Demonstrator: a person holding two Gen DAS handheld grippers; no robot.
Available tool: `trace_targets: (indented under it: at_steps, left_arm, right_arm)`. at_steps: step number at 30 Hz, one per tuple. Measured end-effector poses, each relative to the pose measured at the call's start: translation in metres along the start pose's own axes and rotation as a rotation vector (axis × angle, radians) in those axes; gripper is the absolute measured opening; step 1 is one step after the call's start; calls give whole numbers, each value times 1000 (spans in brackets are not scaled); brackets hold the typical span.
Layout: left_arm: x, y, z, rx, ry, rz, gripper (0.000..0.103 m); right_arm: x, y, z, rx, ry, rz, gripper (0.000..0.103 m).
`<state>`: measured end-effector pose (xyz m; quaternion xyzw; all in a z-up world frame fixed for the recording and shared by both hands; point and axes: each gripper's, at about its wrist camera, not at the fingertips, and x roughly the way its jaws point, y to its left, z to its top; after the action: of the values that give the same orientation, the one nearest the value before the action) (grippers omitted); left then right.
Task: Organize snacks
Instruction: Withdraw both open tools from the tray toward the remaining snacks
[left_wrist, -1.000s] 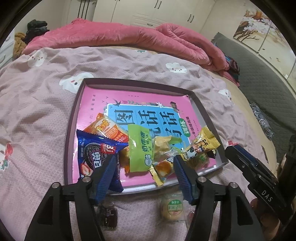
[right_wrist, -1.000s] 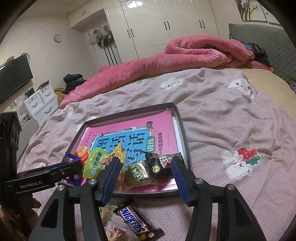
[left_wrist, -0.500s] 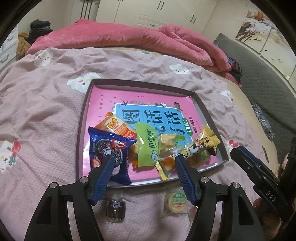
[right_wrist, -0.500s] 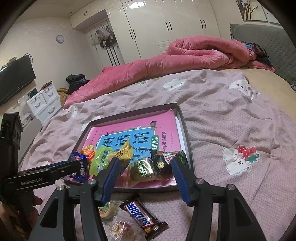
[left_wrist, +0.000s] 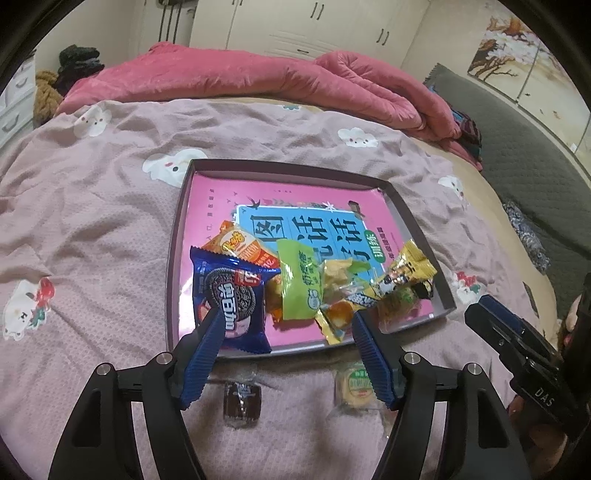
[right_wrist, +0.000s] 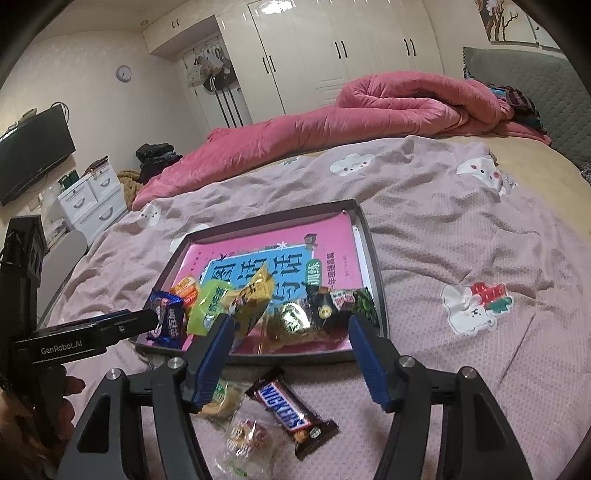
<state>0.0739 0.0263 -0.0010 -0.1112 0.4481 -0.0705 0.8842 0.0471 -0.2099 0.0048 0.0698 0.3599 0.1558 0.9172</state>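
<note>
Since a second ago both claws have drawn back from the tray, bringing the loose snacks on the bed into view, and the jaws of both have just been opening with nothing between them.

In the left wrist view, the left claw (left_wrist: 288, 325) stands apart and empty over the near rim of the tray (left_wrist: 177, 236). Inside lie a blue Oreo pack (left_wrist: 232, 295), an orange packet (left_wrist: 240, 247), a green sachet (left_wrist: 297, 284) and a yellow wrapper (left_wrist: 410, 267), heaped on a pink book (left_wrist: 229, 195) with large Chinese characters. On the bed sheet (left_wrist: 92, 229), short of the tray, sit a dark wrapped sweet (left_wrist: 242, 400) and a round pastry (left_wrist: 354, 384). The other tool at the right edge reads "DAS".

In the right wrist view, the right claw (right_wrist: 291, 328) is also apart and empty. A Snickers bar (right_wrist: 291, 413) and a clear-wrapped sweet (right_wrist: 247, 435) lie on the bed below it, outside the tray. The left tool reads "GenRobot.AI".

The risk: soft bedding may give under a closing claw, so a flat wrapper could slip out or sheet fabric get pinched. Dropping more onto the crowded near edge could spill packets over the low rim.
</note>
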Motion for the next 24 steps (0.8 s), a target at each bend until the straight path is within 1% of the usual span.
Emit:
trace_targets:
  at_steps: [3,6,11,13,14,17,24]
  left_arm:
    - [-1,-2,-4,9,12,-4,73]
    - [-1,-5,-9,23,25,-1,73]
    - [-2,-12,-16,49,37,7,73]
    - [-2,-14,-18,54,40,7,75]
    - [-2,-15,-19,56,42,6,80]
    - [-3,-18,-22,65,47,0,81]
    - [-6,-19,-25,69,47,8,81]
  right_arm:
    - [-3,4,-5,-19,10,0,65]
    - [-5,8,-10,-33,24,2,67]
    - [-7,11,-16,-41,41,2,68]
    - [-7,12,-18,-43,46,4,68]
    - [-7,13,-19,-46,48,2,68]
    - [-8,15,-21,-56,53,-3,71]
    - [-10,18,-23,-66,52,-5,71]
